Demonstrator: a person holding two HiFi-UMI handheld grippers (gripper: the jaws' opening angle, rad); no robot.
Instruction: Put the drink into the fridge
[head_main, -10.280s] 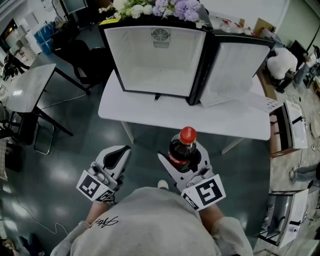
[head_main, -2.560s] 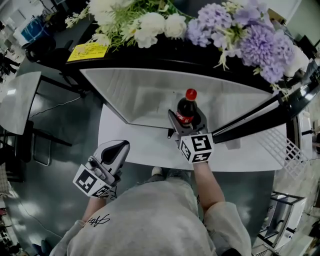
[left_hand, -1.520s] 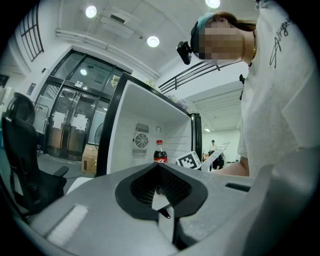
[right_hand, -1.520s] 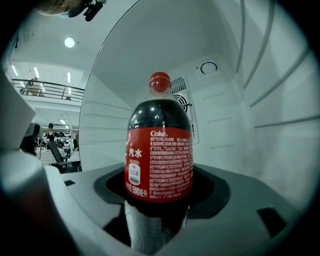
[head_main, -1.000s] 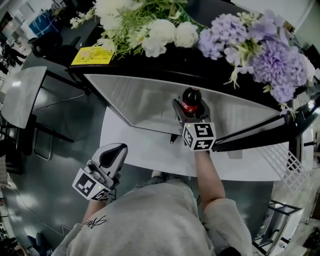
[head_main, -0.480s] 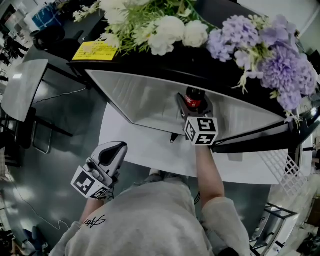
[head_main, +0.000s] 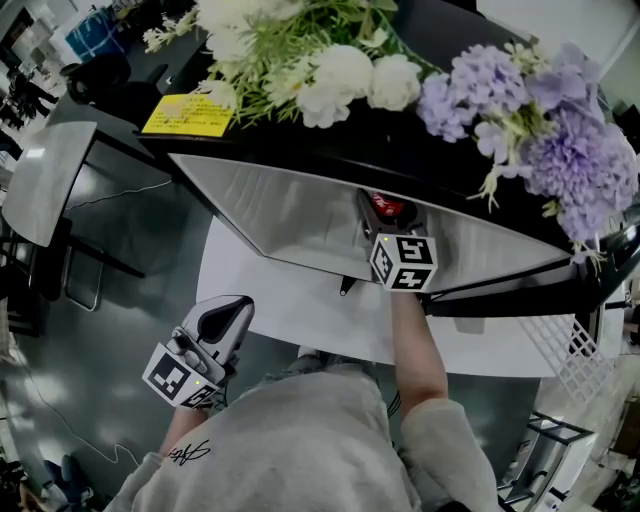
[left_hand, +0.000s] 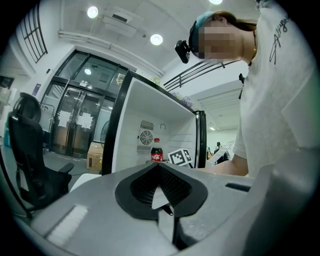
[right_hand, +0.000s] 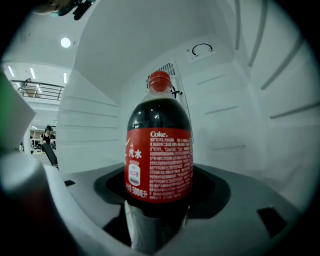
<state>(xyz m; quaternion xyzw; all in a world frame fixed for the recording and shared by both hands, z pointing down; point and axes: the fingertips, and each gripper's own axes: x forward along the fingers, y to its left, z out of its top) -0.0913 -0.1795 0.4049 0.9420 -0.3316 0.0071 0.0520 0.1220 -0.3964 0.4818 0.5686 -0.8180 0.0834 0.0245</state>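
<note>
A dark cola bottle (right_hand: 159, 160) with a red cap and red label stands upright between the jaws of my right gripper (right_hand: 156, 212), which is shut on its lower body. White fridge walls surround it in the right gripper view. In the head view my right gripper (head_main: 392, 228) reaches under the black top of the fridge (head_main: 300, 215), and only a bit of the bottle (head_main: 388, 207) shows. The left gripper view shows the bottle (left_hand: 156, 151) far off inside the open fridge (left_hand: 145, 135). My left gripper (head_main: 222, 320) hangs low at the left, shut and empty.
The fridge stands on a white table (head_main: 290, 305). White and purple flowers (head_main: 400, 80) lie on the fridge top beside a yellow sticker (head_main: 188, 115). The fridge door (head_main: 540, 285) stands open at the right. A grey desk (head_main: 45, 180) is at the left; a black chair (left_hand: 30, 155) stands nearby.
My right gripper has carried the bottle deeper into the fridge, so the fridge top now hides most of the bottle. The left gripper has stayed low at the left.
</note>
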